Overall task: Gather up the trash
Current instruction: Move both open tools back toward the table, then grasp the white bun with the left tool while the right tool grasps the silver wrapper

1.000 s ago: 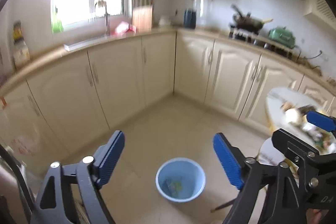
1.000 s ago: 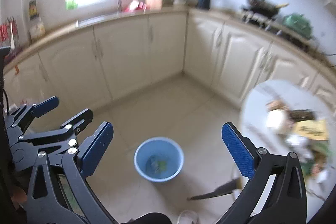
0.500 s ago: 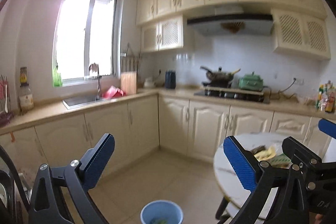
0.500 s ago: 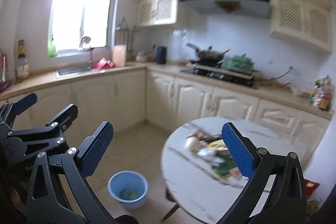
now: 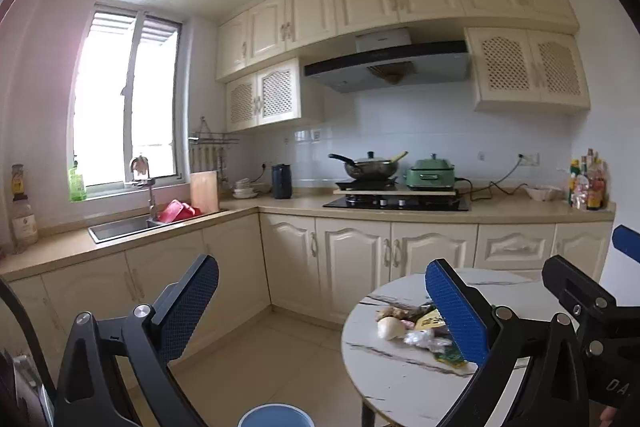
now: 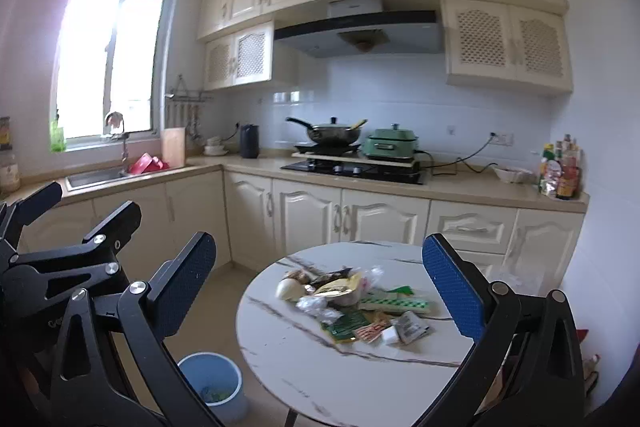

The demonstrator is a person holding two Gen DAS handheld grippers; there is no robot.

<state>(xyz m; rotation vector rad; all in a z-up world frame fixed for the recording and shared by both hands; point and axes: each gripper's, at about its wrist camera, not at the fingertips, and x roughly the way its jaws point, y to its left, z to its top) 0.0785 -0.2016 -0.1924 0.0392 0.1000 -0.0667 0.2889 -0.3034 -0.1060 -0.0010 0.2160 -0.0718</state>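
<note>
Both tongs spread wide, nothing between: left tongs (image 5: 322, 311) just finished opening, right tongs (image 6: 318, 283) apart too. Trash (image 6: 352, 301) heaped mid-worktop (image 6: 320, 367), bin (image 6: 212, 379) on floor beside it. Risks: wrappers thin, flat, likely to slip from pads or scatter off rim; bin low, drop could miss. Left view: right pad hides part of heap, bin cut off at bottom edge. Bin contents unclear.

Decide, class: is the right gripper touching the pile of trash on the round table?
Apart. In the right wrist view the right gripper hangs in front of the trash pile, jaws wide open and empty, bare round table showing between.
</note>
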